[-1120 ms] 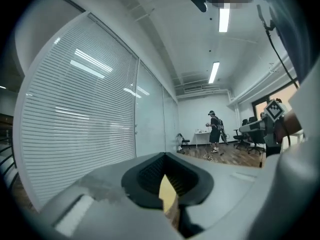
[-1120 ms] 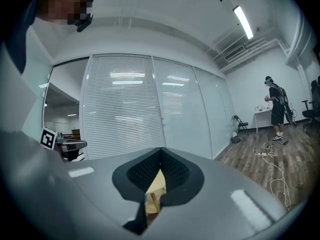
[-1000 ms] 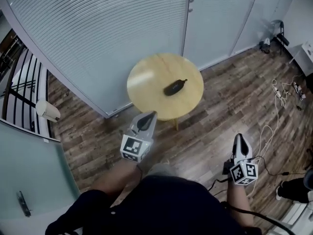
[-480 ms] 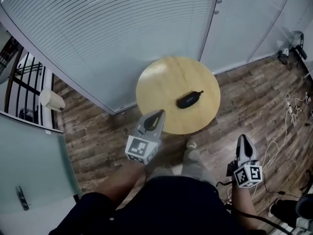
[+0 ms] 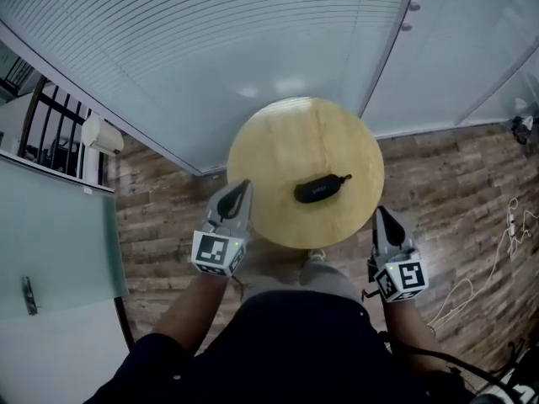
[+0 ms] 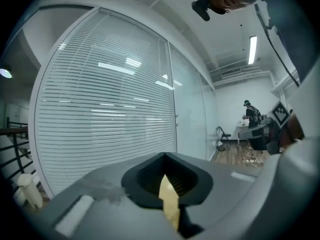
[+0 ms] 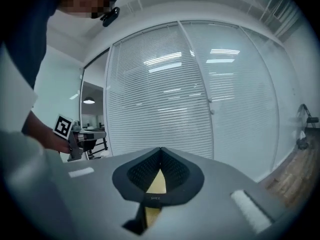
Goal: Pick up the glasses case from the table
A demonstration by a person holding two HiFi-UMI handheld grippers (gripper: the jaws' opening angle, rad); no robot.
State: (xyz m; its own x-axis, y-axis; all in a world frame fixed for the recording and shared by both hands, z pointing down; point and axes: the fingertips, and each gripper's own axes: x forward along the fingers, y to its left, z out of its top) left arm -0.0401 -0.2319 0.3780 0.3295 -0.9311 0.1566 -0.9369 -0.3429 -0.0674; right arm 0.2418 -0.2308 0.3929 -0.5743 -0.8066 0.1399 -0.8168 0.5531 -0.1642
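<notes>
Left claw (image 6: 165,156) hides all but a sliver of table (image 6: 169,200).

Round wooden table (image 5: 286,137): 1. Black glasses case (image 5: 318,189): 1. Handheld grippers: 2, namely left gripper (image 5: 242,188) and right gripper (image 5: 381,215). Square-patterned marker cubes (image 5: 215,252): 2, one per gripper.

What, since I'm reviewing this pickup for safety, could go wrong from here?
1. The left gripper and right gripper both have their jaws together. Reaching in like that could shove the case rather than grip it.
2. The table is small and round, so a shoved case might slide off its edge.
3. Cables lie on the floor at the right, where a foot might catch them.
</notes>
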